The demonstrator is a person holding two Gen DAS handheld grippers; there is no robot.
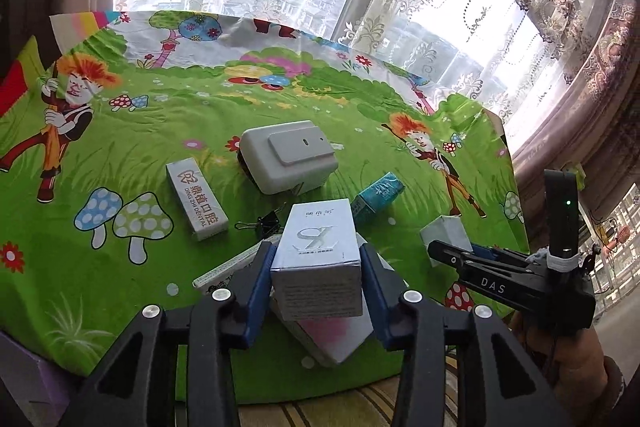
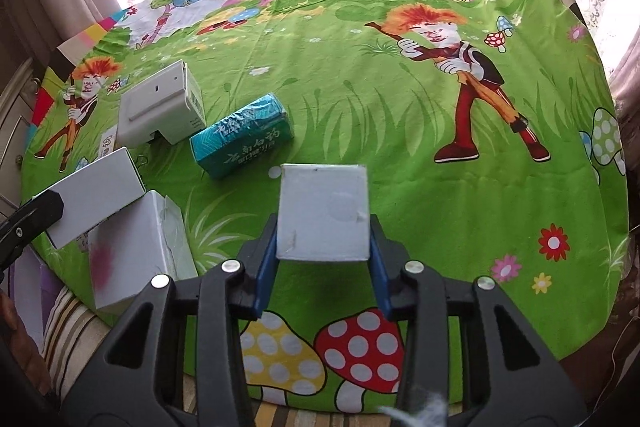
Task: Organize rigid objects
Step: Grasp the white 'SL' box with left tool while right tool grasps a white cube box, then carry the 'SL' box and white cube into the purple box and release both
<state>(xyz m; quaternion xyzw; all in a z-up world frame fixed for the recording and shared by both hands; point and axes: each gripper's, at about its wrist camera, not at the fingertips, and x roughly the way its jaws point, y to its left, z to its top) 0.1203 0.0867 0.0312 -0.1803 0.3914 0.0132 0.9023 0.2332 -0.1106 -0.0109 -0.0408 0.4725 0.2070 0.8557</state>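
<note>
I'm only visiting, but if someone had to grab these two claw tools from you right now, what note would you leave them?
Left claw: shut on the silver-printed white box, above the pink-stained white box.
Right claw: shut on the small plain white box.
On the green cartoon tablecloth: teal box, grey plastic case, dental box, black binder clip.
Done: both boxes gripped.
Left: place these two, then sort the rest; no tidy group shows yet.
</note>
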